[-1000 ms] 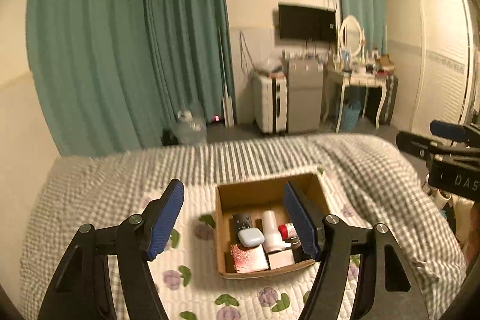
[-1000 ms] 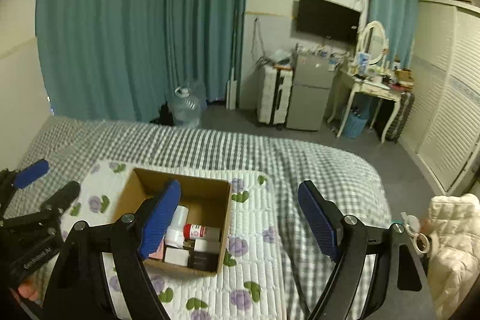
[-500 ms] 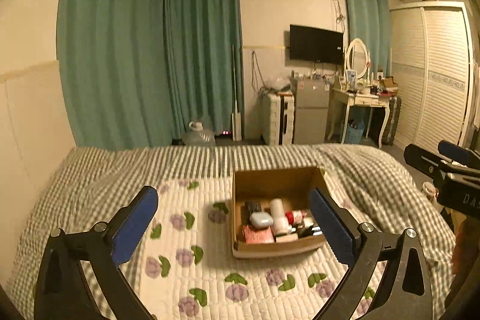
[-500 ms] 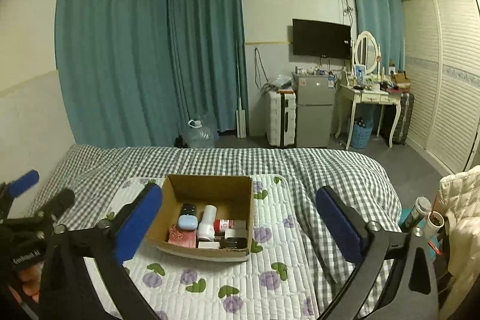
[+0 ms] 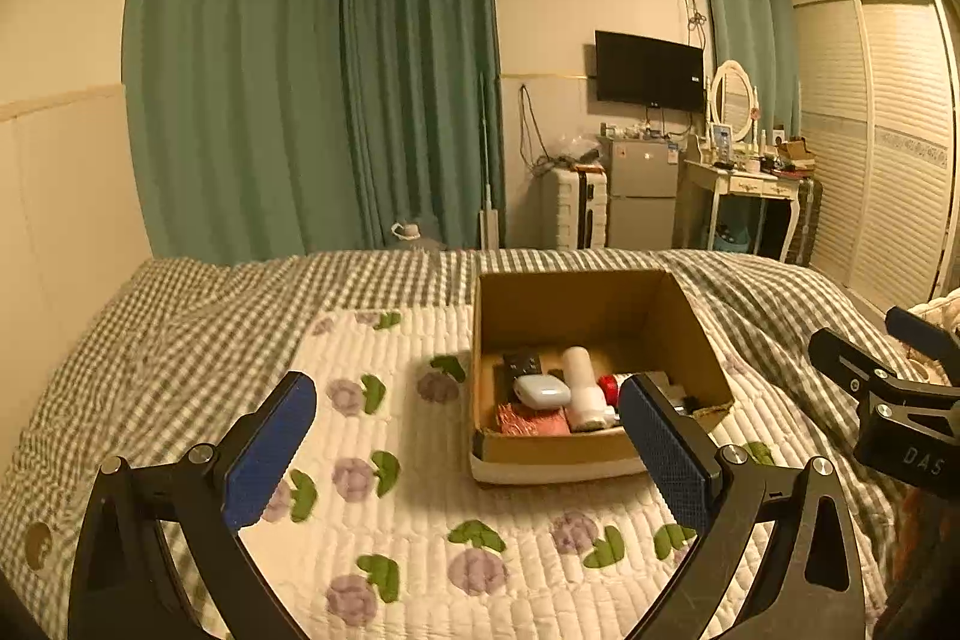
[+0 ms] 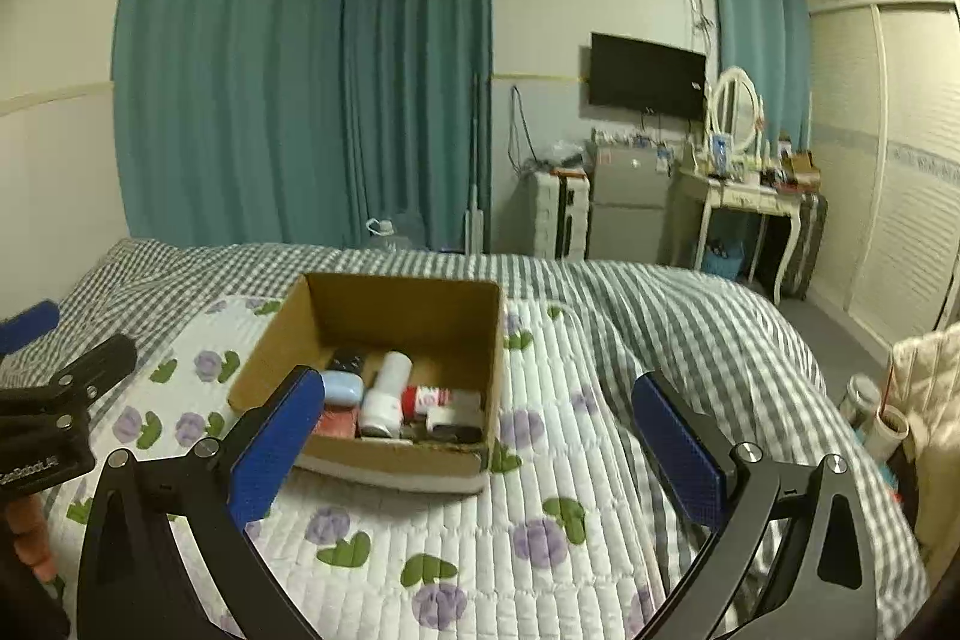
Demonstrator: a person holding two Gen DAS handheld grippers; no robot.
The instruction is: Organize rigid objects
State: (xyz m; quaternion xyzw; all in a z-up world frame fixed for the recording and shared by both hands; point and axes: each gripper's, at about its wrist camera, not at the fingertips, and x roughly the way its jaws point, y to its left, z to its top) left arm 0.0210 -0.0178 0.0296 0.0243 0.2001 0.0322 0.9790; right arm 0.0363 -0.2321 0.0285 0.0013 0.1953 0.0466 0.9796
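An open cardboard box (image 5: 576, 304) (image 6: 390, 307) sits on the flowered quilt on the bed. Inside lie a black remote (image 5: 521, 361), a light blue case (image 5: 542, 391) (image 6: 342, 388), a white bottle (image 5: 581, 388) (image 6: 389, 391), a red-capped tube (image 6: 429, 396), a pink packet (image 5: 531, 421) and a small white box (image 6: 447, 418). My left gripper (image 5: 465, 451) is open and empty, low in front of the box. My right gripper (image 6: 480, 451) is open and empty, in front of the box and to its right.
The white quilt with purple flowers (image 5: 420, 520) lies over a checked cover (image 6: 690, 316). Teal curtains (image 5: 312, 88), a small fridge (image 5: 639, 193), a white dressing table (image 5: 744, 187) and wardrobe doors (image 6: 900, 172) stand beyond the bed. A cream coat (image 6: 924, 382) lies at the right.
Both grippers have pulled back from the box and dropped lower, toward the bed. Their jaws have opened wider. The box and its contents have not moved.
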